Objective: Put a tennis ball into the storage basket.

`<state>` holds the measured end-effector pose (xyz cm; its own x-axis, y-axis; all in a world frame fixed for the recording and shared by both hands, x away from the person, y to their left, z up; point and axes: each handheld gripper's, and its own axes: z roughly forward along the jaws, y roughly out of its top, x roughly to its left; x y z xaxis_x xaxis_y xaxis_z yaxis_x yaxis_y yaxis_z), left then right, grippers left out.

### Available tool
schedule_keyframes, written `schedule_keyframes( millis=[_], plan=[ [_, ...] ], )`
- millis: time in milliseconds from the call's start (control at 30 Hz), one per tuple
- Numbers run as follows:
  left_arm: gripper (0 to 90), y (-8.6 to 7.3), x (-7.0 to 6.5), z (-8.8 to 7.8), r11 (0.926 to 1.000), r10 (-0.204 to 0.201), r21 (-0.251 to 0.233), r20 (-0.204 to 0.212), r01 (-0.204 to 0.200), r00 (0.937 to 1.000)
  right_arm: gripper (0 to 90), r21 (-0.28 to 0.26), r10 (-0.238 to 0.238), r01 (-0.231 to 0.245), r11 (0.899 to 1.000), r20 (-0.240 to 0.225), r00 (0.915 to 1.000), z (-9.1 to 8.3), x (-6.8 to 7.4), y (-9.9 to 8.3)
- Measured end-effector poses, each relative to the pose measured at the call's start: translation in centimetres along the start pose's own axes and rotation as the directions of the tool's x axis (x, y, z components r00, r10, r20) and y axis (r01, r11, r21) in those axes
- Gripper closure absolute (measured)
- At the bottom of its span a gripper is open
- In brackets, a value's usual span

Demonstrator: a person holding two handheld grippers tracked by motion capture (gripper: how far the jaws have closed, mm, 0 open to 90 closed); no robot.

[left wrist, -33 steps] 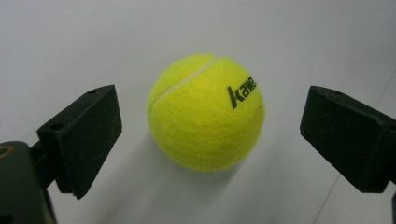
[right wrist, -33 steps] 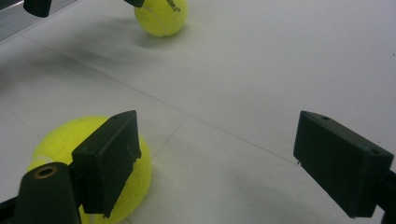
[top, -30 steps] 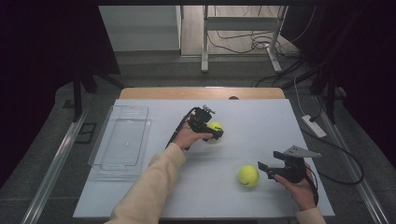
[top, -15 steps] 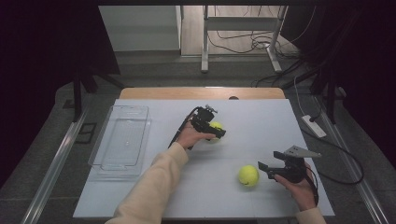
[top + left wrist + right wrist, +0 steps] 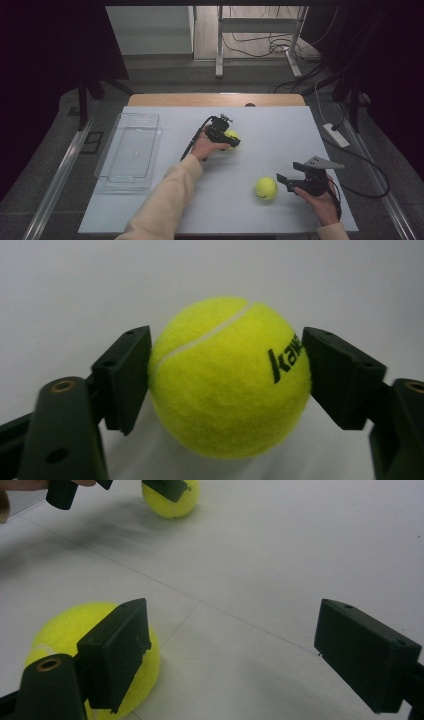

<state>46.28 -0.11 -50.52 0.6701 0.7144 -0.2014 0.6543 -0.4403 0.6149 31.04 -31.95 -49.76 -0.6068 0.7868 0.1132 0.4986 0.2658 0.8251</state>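
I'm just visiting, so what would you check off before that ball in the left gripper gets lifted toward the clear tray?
1. Left gripper has just been closing; pads touch both sides of the tennis ball: ok.
2. Ball centred between the pads: ok.
3. Grip firm enough to lift: cannot tell.
4. Clear tray free to receive: ok.
5. Right gripper open, apart from the second ball: ok.
6. Table path to tray unobstructed: ok.

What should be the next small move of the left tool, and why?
Probably lift straight up. The left tool has just been closing, and its pads now press both sides of the far tennis ball, which seems to rest on the table.
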Motion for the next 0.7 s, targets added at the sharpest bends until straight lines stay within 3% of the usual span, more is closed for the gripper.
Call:
schedule_keyframes(
  millis=[100, 233, 700],
  plan=[
    [26.3, 0.0, 0.1, -0.1, 0.9999, -0.011, 0.000, 0.005, 0.011, 0.9999, 14.8, 0.000, 0.000, 0.000, 1.000, 0.001, 1.0000, 0.0, 0.0, 0.0],
    [26.8, 0.0, 0.0, -0.3, 1.0000, 0.009, 0.004, -0.023, -0.009, 0.9997, 14.7, -0.004, 0.003, -0.003, 1.000, 0.003, 1.0000, -0.1, -0.1, 0.0],
    [27.1, -0.5, 0.2, -1.7, 0.9992, 0.016, -0.035, 0.005, -0.016, 0.9999, 14.8, 0.000, 0.003, -0.003, 1.000, 0.007, 1.0000, -0.1, -0.1, 0.0]
  ],
)
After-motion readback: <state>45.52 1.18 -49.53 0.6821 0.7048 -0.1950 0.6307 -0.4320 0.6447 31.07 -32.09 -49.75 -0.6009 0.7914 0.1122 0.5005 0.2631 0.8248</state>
